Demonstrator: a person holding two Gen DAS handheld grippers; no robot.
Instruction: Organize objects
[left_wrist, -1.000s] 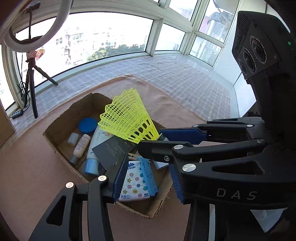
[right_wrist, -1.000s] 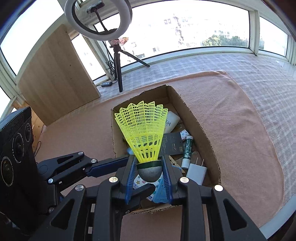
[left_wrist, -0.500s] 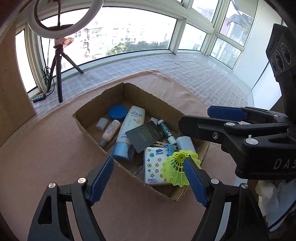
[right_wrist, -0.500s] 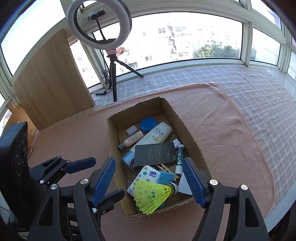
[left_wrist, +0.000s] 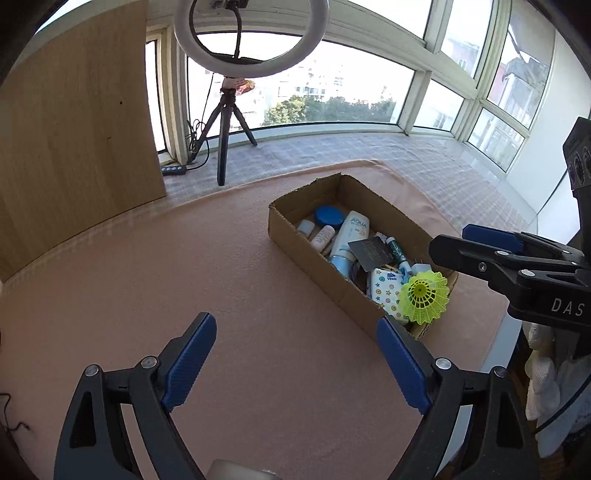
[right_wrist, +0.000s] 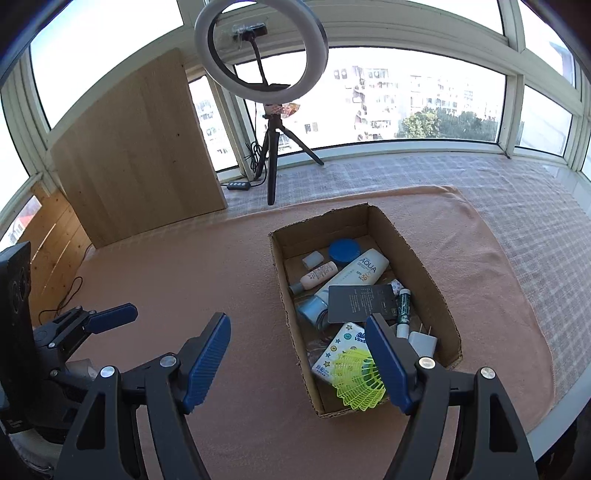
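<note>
Shuttlecock (right_wrist: 356, 380) lies on its side at the near end of the cardboard box (right_wrist: 417, 258), skirt opening toward the near corner. Judged light, with a fragile mesh; grip the cork. Left gripper (left_wrist: 295, 363) is opening, empty; right gripper (right_wrist: 297, 360) stands open, empty.

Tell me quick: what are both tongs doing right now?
Left tongs: opening wider, nothing between them.
Right tongs: open, empty; shuttlecock lies in the cardboard box.

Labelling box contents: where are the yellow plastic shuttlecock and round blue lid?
Yellow plastic shuttlecock (left_wrist: 424, 297), left wrist view, mesh skirt.
Round blue lid (right_wrist: 344, 250), right wrist view, flat top.
</note>
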